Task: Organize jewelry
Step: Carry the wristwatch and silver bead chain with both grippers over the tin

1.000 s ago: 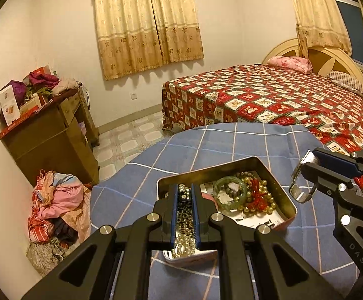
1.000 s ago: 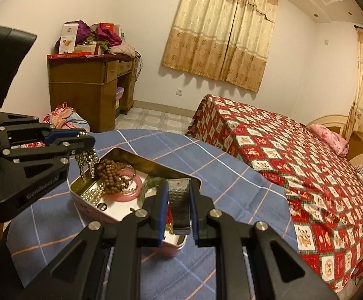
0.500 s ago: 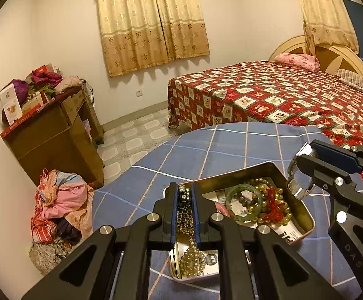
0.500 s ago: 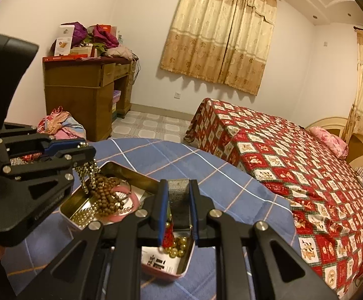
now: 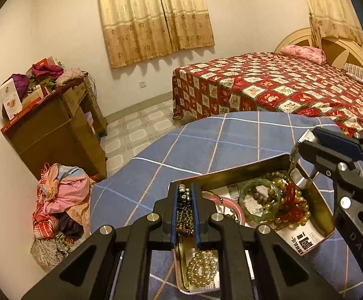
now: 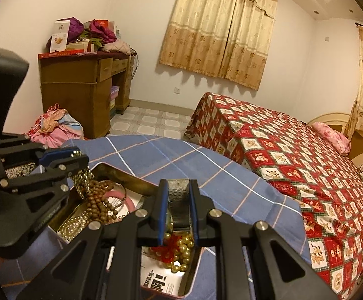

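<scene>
Left gripper (image 5: 184,197): jaws clamped on a beaded chain (image 5: 184,215), hanging over the metal tin (image 5: 231,173) at its 9 o'clock side. Right gripper (image 6: 179,195): jaws closed on a mesh watch band (image 6: 179,200), above the tin's 3 o'clock edge. Tin resting on the blue-checked counter (image 5: 206,147), holding a green bangle (image 5: 258,197).

Tin (image 5: 231,172): brassy metal, glossy inside. Watch band (image 6: 179,205): woven steel mesh, shiny. Bangle (image 5: 258,200): translucent green, polished. Table (image 5: 206,150) cover: matt checked cloth. Tongs: matt black plastic.
</scene>
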